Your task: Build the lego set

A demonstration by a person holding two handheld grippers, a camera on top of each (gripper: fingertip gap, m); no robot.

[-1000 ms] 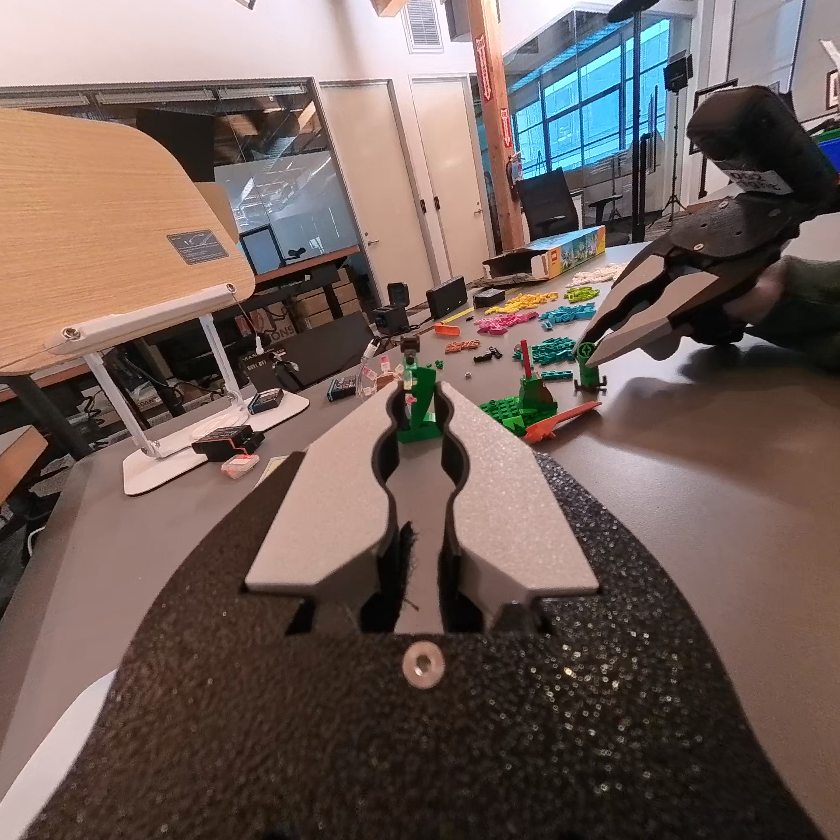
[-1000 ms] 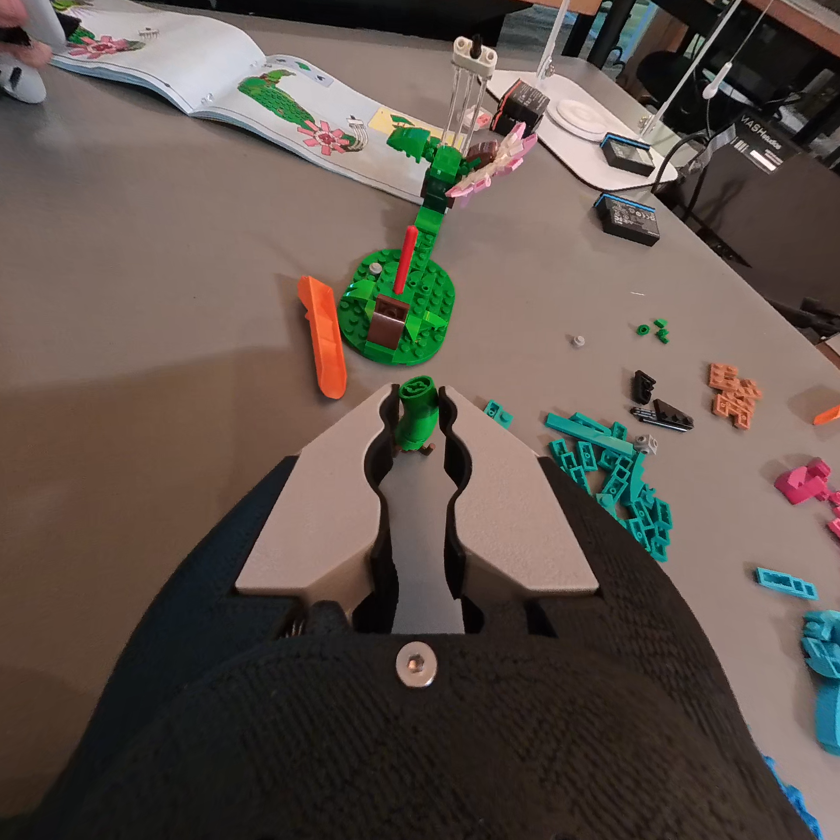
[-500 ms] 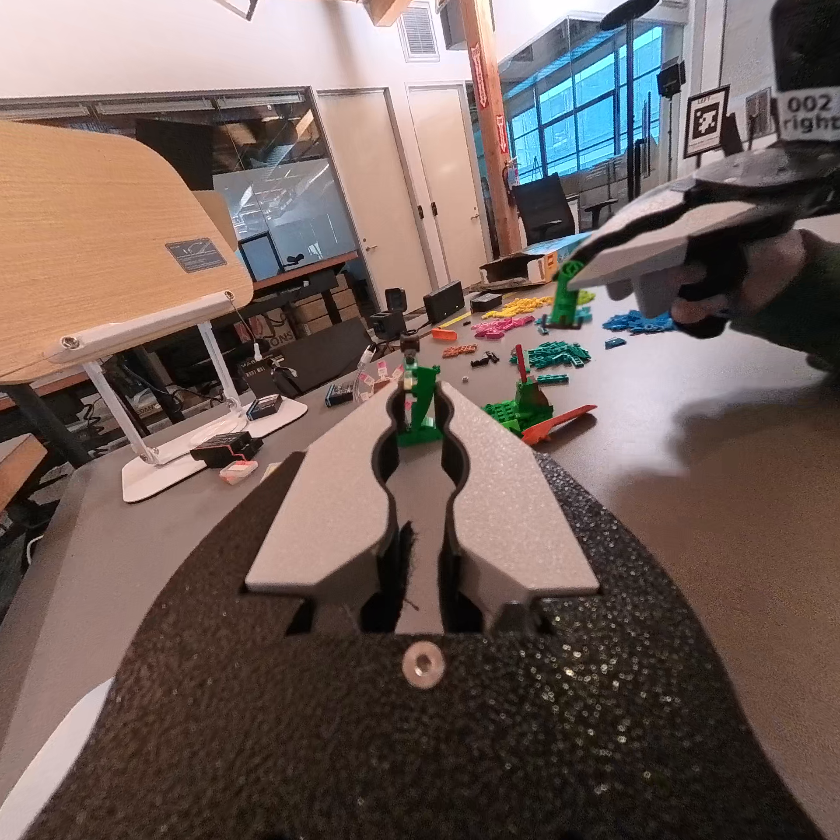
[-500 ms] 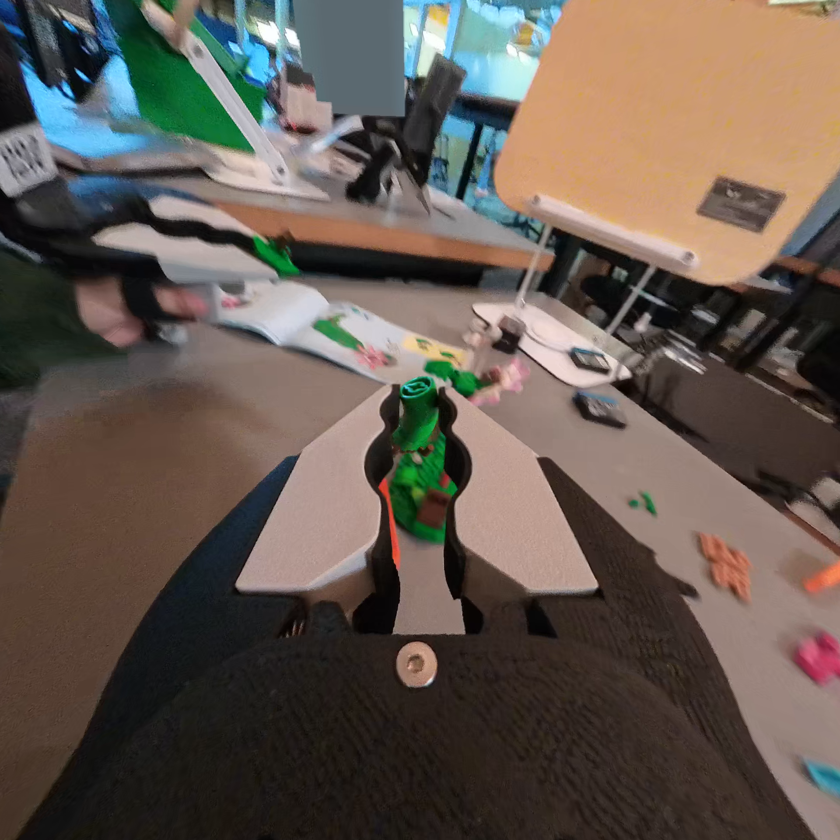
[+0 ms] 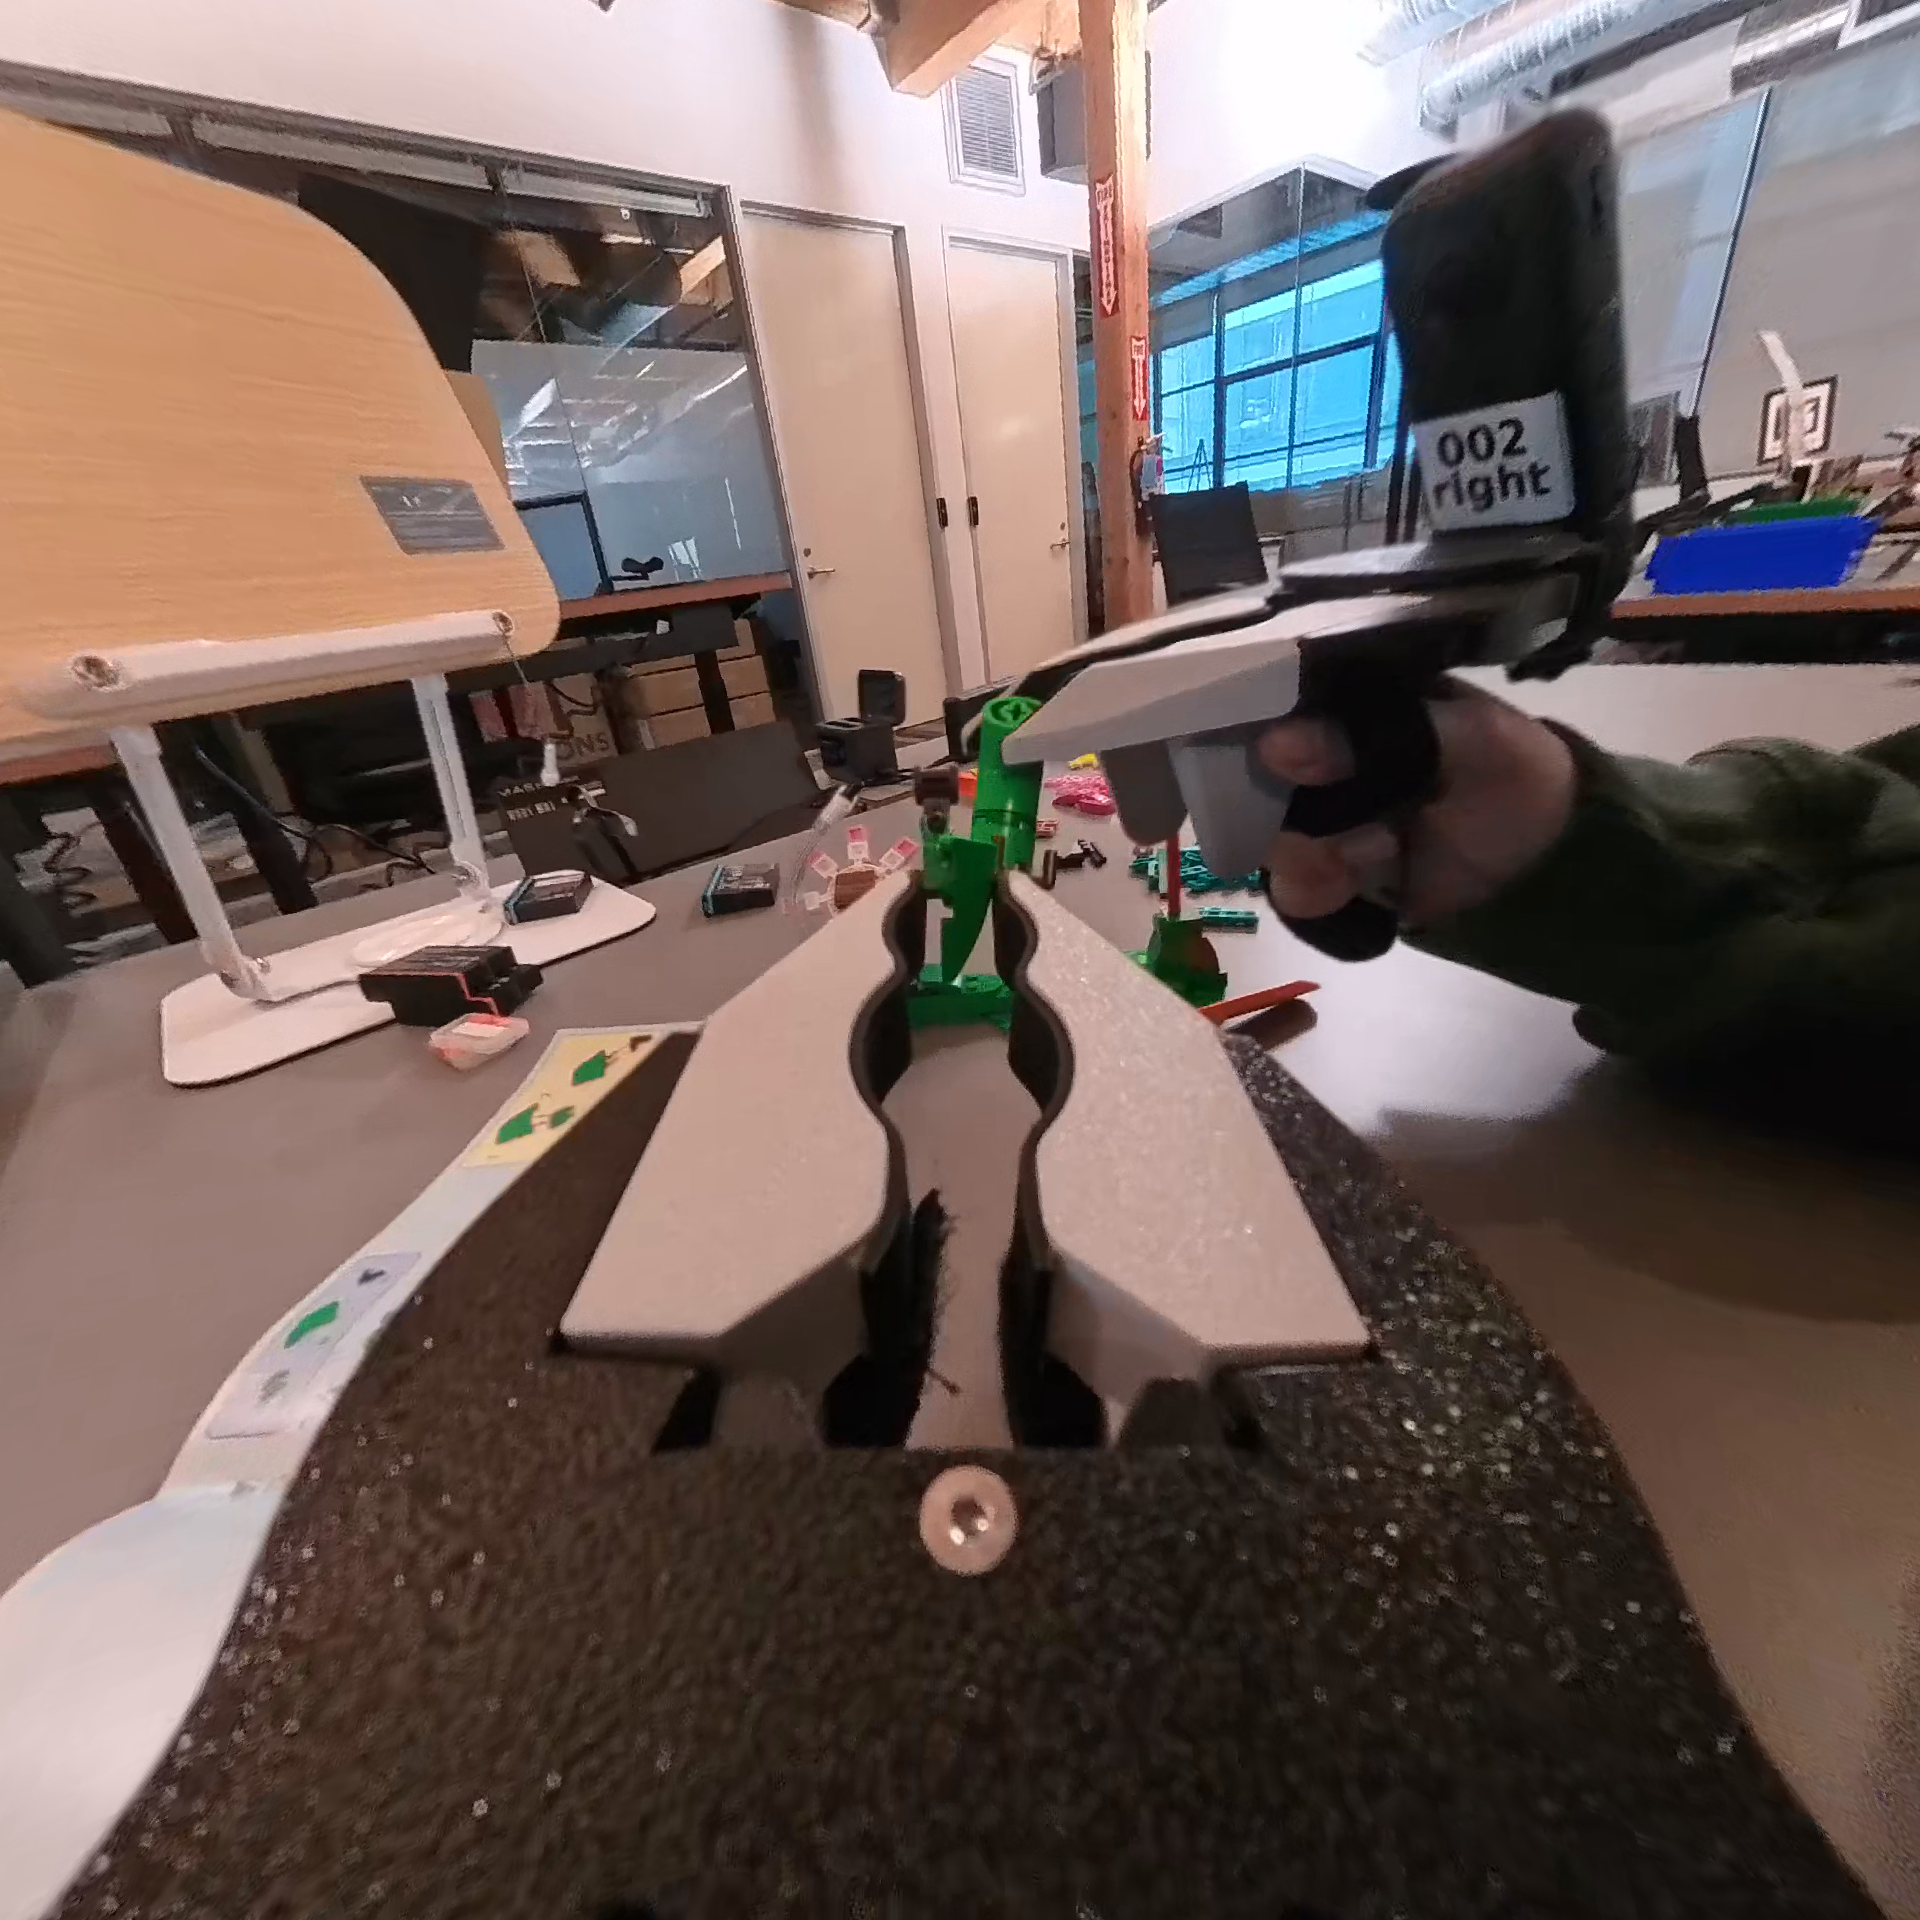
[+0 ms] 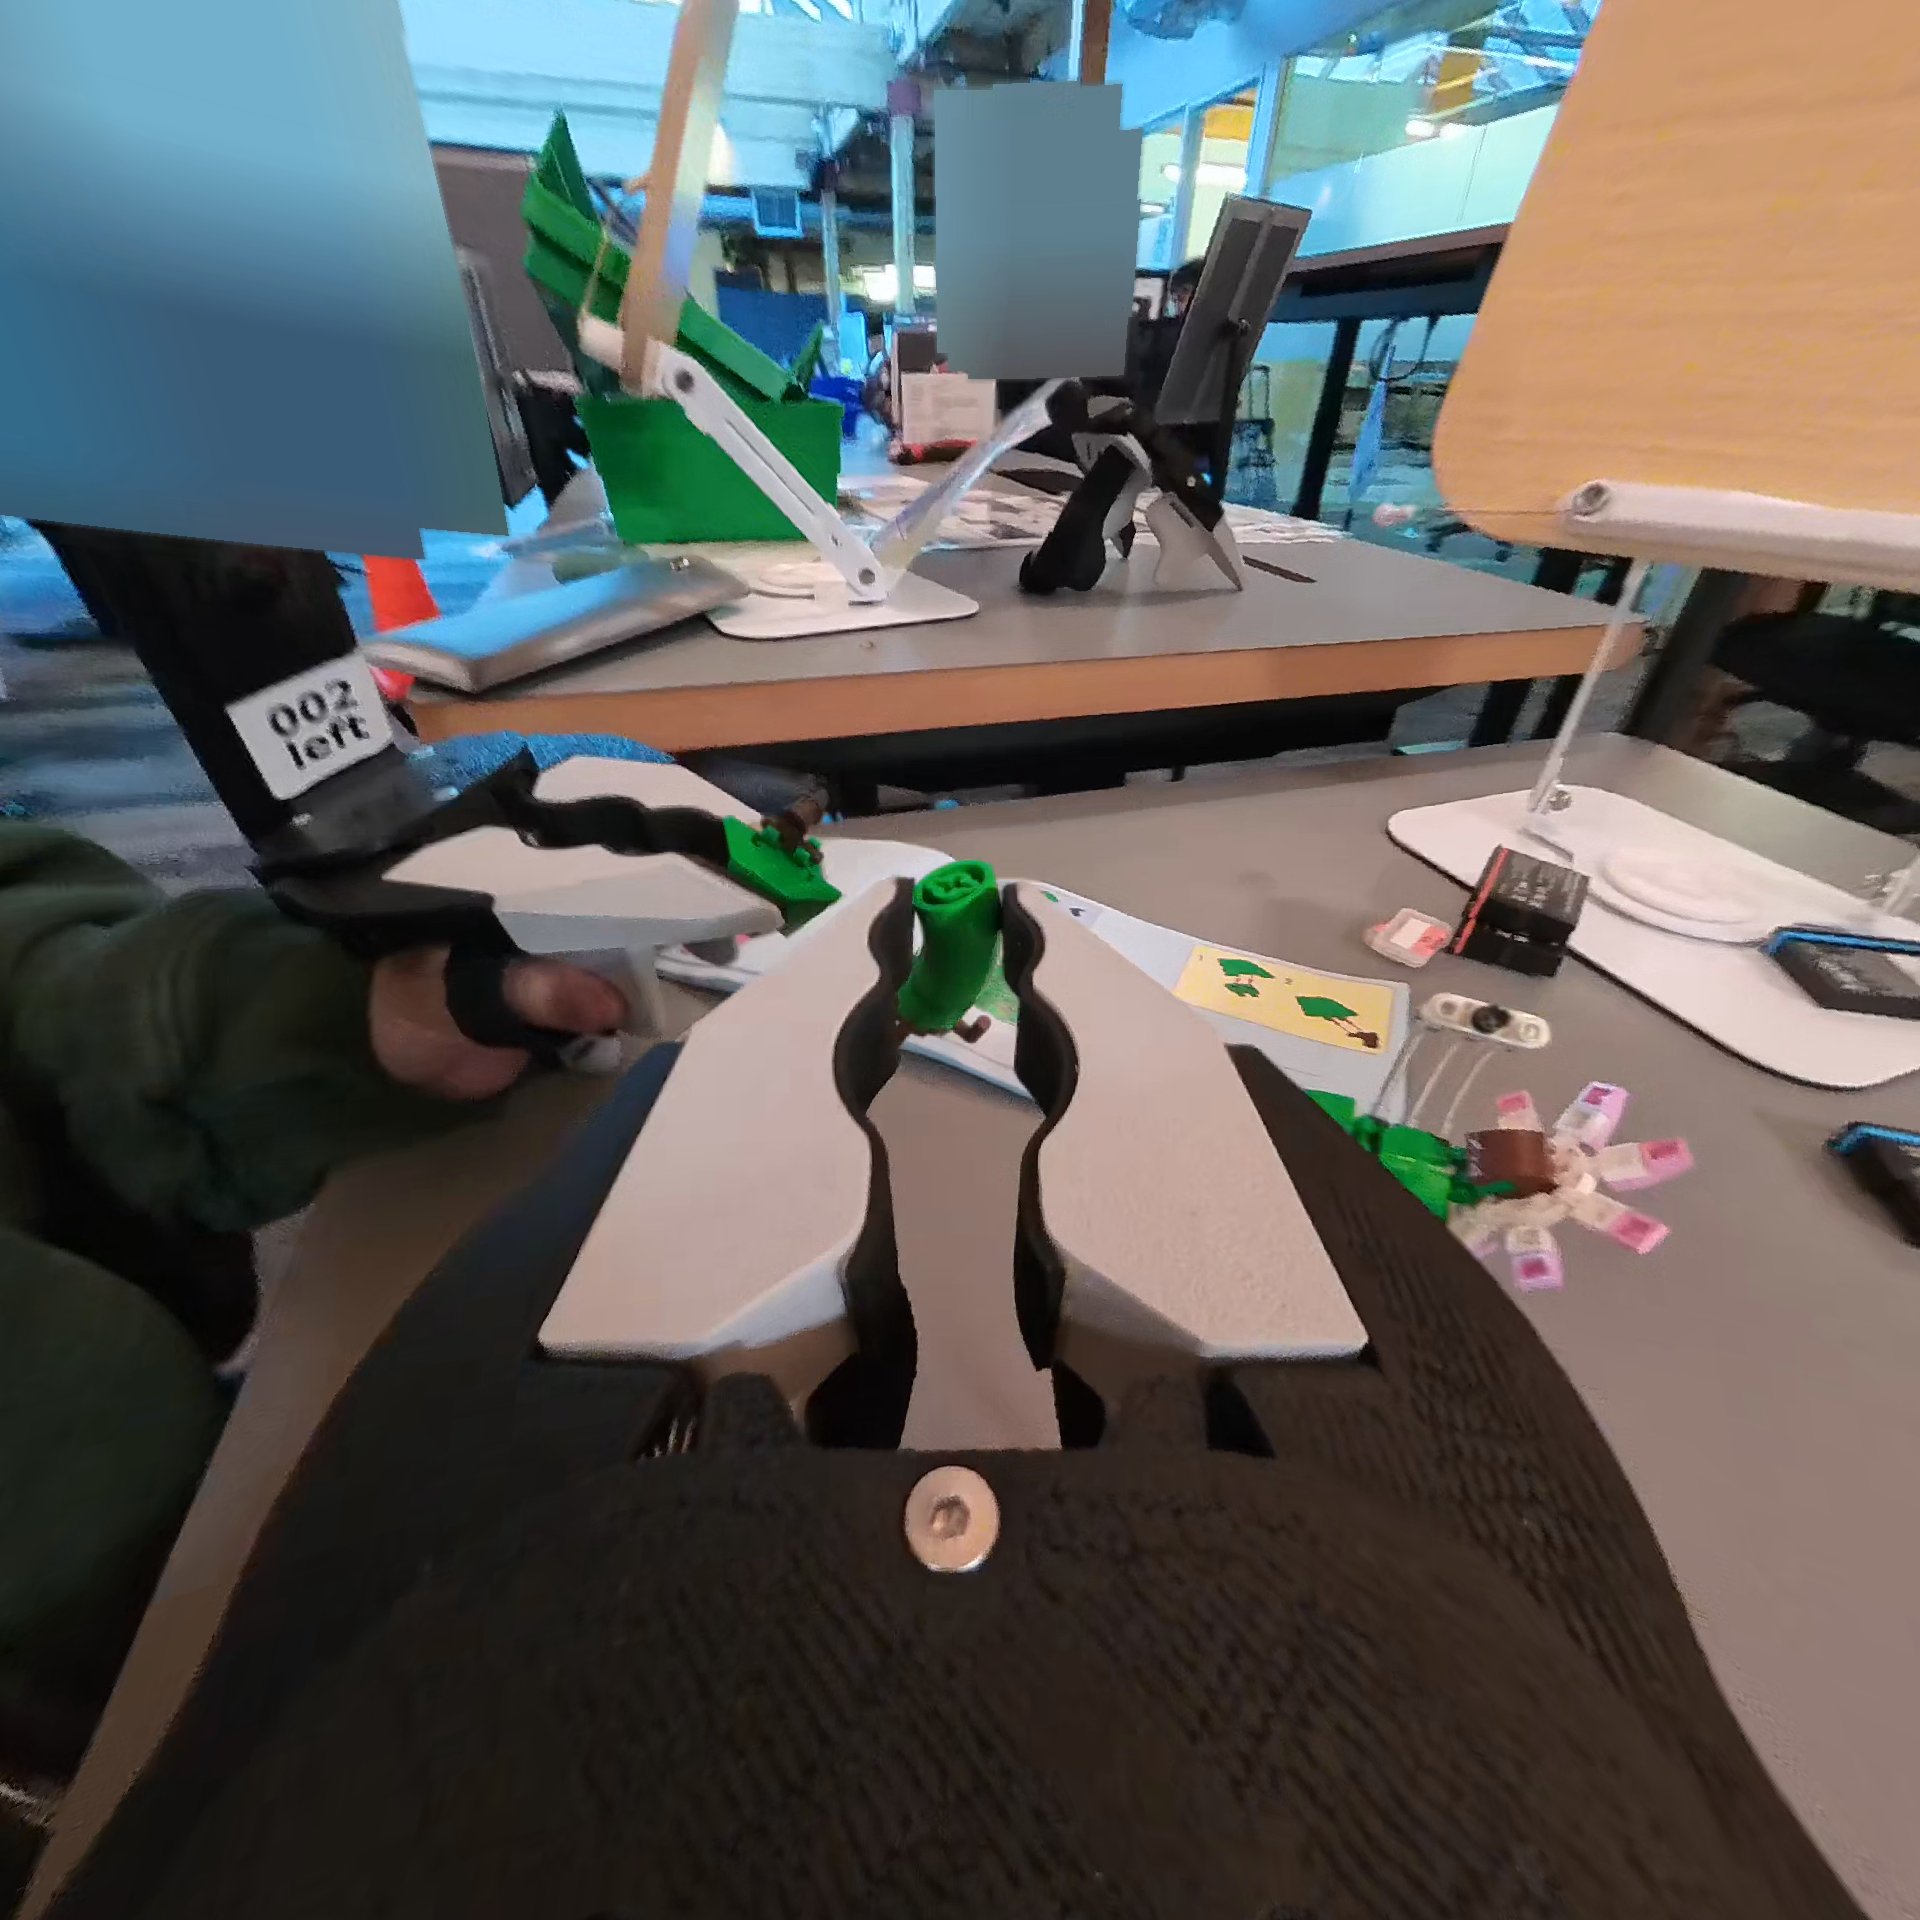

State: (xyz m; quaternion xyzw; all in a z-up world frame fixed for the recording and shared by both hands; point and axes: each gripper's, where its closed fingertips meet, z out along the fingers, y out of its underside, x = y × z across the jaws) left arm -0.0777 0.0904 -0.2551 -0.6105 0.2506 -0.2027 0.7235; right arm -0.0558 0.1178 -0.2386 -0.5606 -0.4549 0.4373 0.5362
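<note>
1. White label [image 5: 1491, 473], black print: on the black body of the right gripper [image 5: 1023, 717], upper right of the left wrist view. Content not transcribed.
2. White label [image 6: 310, 724], black print: on the left gripper [image 6: 800, 883], left of the right wrist view. Content not transcribed.
3. Dark plate [image 5: 431, 528]: on the wooden board [image 5: 208, 416], upper left. Print too small to read.
4. Red vertical signs [image 5: 1108, 249]: on the wooden post [image 5: 1122, 468], upper centre.
5. Black-and-white marker sign [image 5: 1795, 421]: right edge, blurred.

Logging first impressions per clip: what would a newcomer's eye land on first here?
Probably the two claws meeting mid-air: the right claw pinches a green cylinder piece, the left claw a green leafy assembly. Next, the pink-petalled flower lying on the grey table to the right.
</note>
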